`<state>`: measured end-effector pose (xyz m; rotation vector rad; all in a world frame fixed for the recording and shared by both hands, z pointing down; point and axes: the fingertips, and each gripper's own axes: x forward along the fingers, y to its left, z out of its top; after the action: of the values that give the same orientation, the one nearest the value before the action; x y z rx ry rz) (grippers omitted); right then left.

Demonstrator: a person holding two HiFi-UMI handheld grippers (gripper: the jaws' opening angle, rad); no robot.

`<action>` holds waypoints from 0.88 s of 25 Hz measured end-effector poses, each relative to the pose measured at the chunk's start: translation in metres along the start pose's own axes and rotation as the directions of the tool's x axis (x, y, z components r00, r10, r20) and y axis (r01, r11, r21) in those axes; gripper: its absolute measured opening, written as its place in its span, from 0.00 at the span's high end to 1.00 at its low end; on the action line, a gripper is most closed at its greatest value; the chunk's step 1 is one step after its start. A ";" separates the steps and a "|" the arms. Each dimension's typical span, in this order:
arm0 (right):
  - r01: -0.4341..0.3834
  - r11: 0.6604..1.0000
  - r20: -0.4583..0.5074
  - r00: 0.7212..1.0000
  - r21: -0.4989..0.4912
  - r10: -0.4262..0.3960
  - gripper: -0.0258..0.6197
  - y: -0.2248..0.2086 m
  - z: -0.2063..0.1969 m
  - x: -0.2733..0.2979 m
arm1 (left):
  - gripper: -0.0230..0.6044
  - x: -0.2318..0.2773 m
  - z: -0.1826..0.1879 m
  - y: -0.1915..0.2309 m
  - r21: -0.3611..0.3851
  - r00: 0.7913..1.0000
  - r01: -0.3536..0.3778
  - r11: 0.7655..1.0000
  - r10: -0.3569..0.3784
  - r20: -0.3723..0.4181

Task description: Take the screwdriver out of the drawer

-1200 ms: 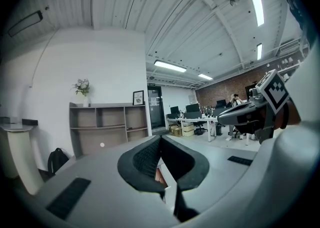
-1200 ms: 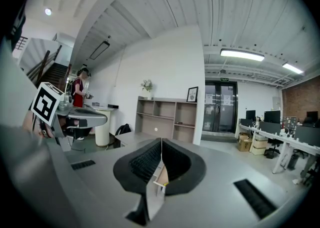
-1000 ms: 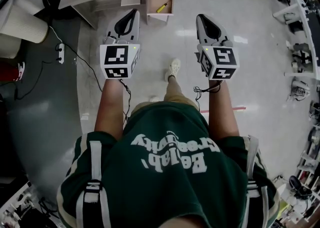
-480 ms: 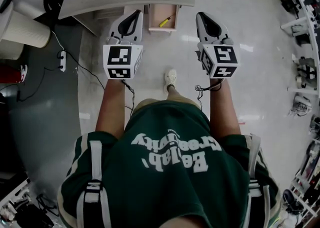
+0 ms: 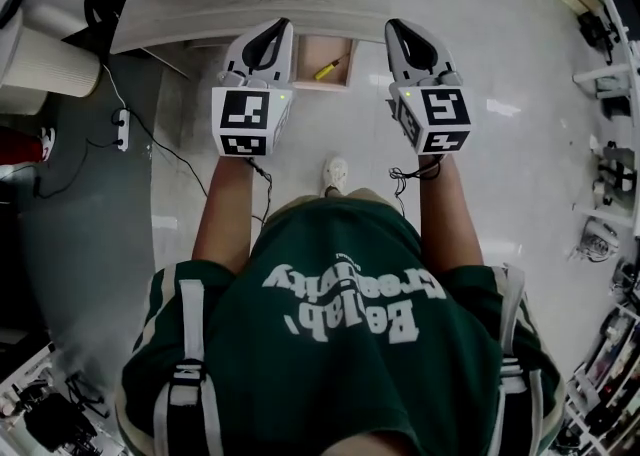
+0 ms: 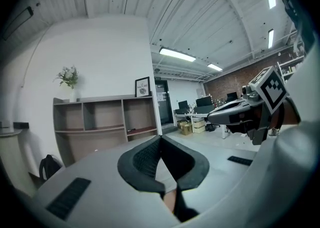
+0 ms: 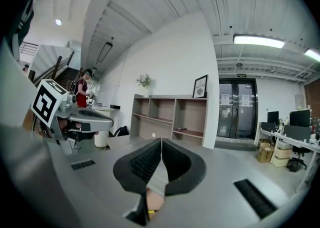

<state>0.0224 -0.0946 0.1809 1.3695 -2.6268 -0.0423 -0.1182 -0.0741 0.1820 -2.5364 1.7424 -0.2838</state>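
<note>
Head view: yellow-handled screwdriver lies in the small pulled-out wooden drawer, seen between your claws.
Left claw: pressed together, empty.
Right claw: likewise.
Risk: reaching in this narrow, you likely shove the screwdriver deeper.

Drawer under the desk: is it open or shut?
Open. The drawer sticks out from under the grey desktop, and the yellow screwdriver lies inside it in plain sight.

Head overhead; gripper views share shelves
</note>
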 end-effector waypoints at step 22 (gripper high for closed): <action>-0.079 0.990 -0.014 0.997 0.115 0.081 0.91 -0.070 -0.062 0.071 | 0.93 0.102 -0.039 -0.009 0.009 0.997 -0.021 1.000 0.021 -0.068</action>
<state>0.0500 -0.1895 0.2451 1.2895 -2.7041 0.1328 -0.0814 -0.1636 0.2343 -2.5304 1.7861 -0.3803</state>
